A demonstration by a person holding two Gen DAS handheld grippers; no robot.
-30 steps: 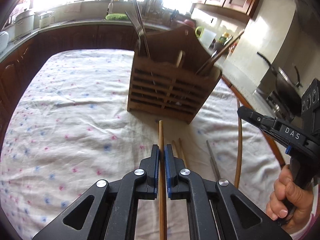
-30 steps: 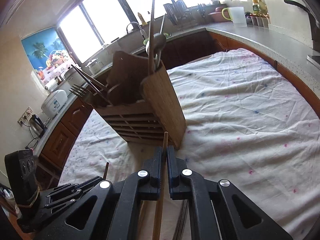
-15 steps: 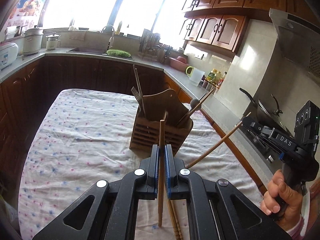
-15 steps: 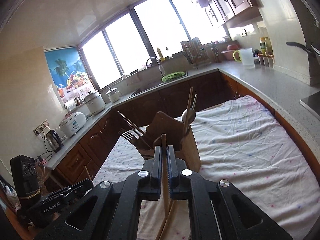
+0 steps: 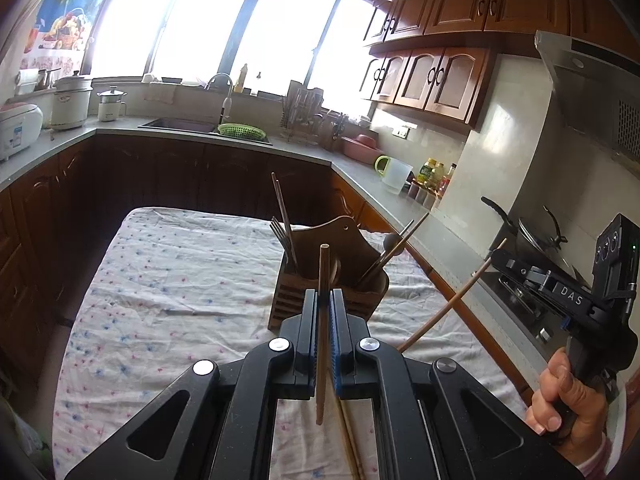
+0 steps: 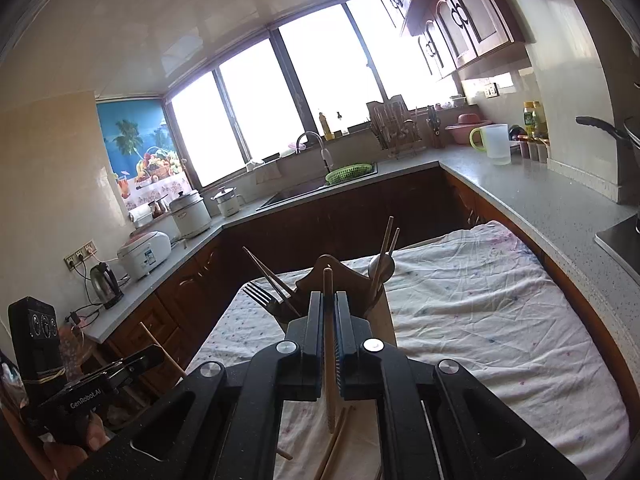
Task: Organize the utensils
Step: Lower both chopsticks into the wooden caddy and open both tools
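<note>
My left gripper (image 5: 323, 294) is shut on a wooden chopstick (image 5: 321, 360), held in the air and pointing toward the wooden utensil holder (image 5: 320, 304) on the clothed table. The holder carries forks (image 5: 280, 234), chopsticks and a spoon. At the right of the left wrist view, a hand holds my right gripper (image 5: 496, 258), shut on a second chopstick (image 5: 448, 308) that slants down to the left. In the right wrist view that gripper (image 6: 329, 296) clamps its chopstick (image 6: 329, 380) just before the holder (image 6: 386, 320). The left gripper (image 6: 156, 354) shows at lower left.
Loose chopsticks (image 5: 350, 436) lie on the floral tablecloth (image 5: 160, 288) below the grippers. A grey counter (image 6: 540, 196) wraps around the table, with a sink, green basket (image 5: 242, 131), rice cooker (image 6: 146, 254) and kettle. A pan (image 5: 536, 240) sits on the stove at the right.
Both grippers have lifted off the table with their chopsticks and tipped upward, so the holder now sits lower and farther off. Over the last half second, they hardly moved.
</note>
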